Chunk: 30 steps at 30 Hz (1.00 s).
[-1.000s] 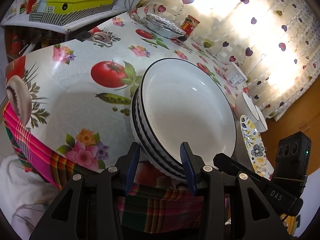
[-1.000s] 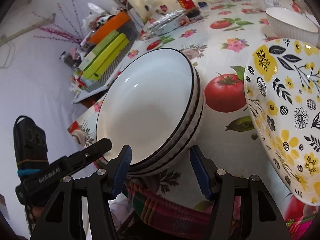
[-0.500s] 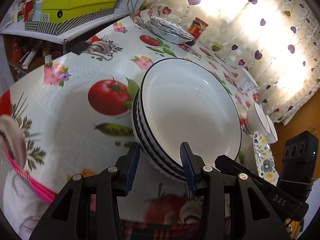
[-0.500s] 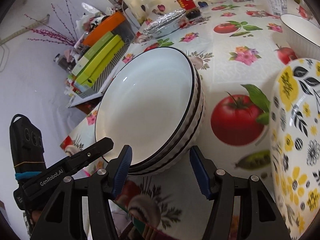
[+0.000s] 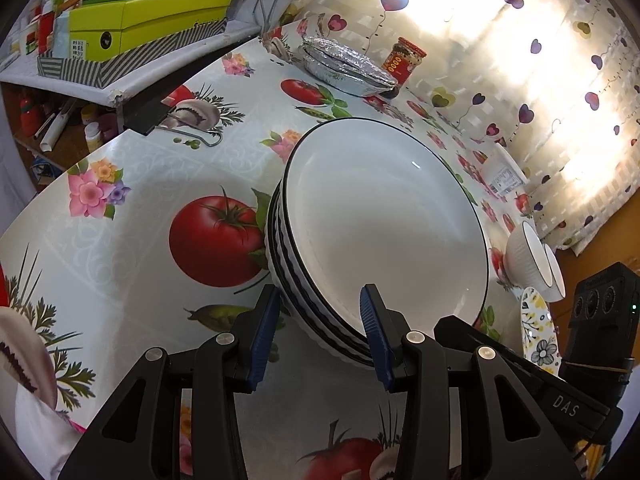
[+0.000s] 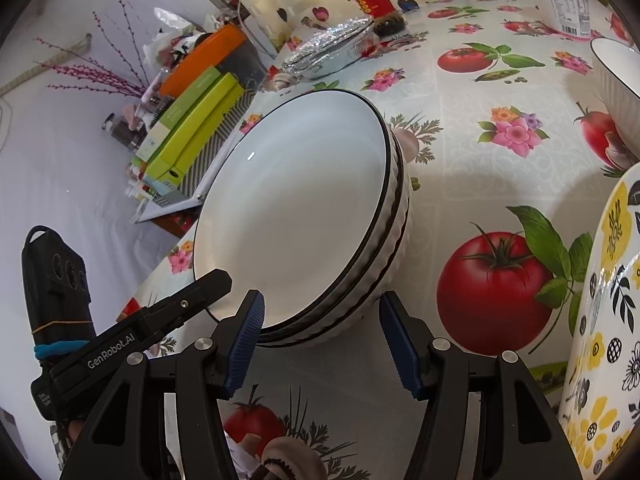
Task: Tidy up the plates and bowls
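Note:
A stack of white black-rimmed ribbed bowls point(image 5: 384, 232) is gripped between my two grippers over the patterned tablecloth. My left gripper point(image 5: 318, 332) is shut on the stack's left edge, fingers straddling the rims. My right gripper point(image 6: 322, 332) is shut on the stack point(image 6: 304, 208) at its right edge. The stack looks tilted and close to the table; I cannot tell if it touches. A yellow-flowered plate point(image 6: 604, 332) lies to the right. Two white bowls point(image 5: 534, 260) stand beyond it.
Foil trays point(image 5: 344, 66) and a red-labelled jar point(image 5: 402, 60) stand at the table's far side. A white tub point(image 6: 568, 10) stands far right. Green boxes point(image 5: 148, 20) lie on a side shelf to the left. A heart-patterned curtain point(image 5: 540, 60) hangs behind.
Both grippers have carried the bowl stack forward from the table's front edge toward the middle of the table. The grip on the stack is unchanged.

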Each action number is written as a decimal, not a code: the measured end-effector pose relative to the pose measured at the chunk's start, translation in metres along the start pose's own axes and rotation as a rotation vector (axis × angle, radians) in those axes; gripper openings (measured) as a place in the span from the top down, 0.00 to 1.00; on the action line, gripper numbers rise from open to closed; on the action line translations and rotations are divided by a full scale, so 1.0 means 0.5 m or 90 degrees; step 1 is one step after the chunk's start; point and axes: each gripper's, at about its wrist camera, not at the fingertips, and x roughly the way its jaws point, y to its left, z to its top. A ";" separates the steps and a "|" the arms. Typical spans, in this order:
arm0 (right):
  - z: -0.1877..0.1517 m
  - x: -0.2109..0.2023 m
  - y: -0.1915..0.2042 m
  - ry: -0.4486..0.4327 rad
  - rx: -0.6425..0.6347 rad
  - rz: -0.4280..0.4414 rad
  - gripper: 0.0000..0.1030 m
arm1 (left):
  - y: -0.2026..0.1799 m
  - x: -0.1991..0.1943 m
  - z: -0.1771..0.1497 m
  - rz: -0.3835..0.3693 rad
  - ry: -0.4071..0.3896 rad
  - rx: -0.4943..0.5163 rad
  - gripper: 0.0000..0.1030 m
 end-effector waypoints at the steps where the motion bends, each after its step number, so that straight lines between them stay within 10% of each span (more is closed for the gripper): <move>1: 0.001 0.000 -0.001 0.003 0.001 0.003 0.42 | 0.002 -0.001 0.000 -0.003 0.001 -0.002 0.59; 18: -0.023 -0.181 0.001 -0.097 -0.066 0.005 0.42 | -0.113 -0.090 0.018 -0.020 -0.064 0.095 0.57; 30: 0.036 -0.376 -0.148 -0.232 -0.041 -0.154 0.42 | -0.336 -0.008 0.031 -0.092 -0.019 0.203 0.57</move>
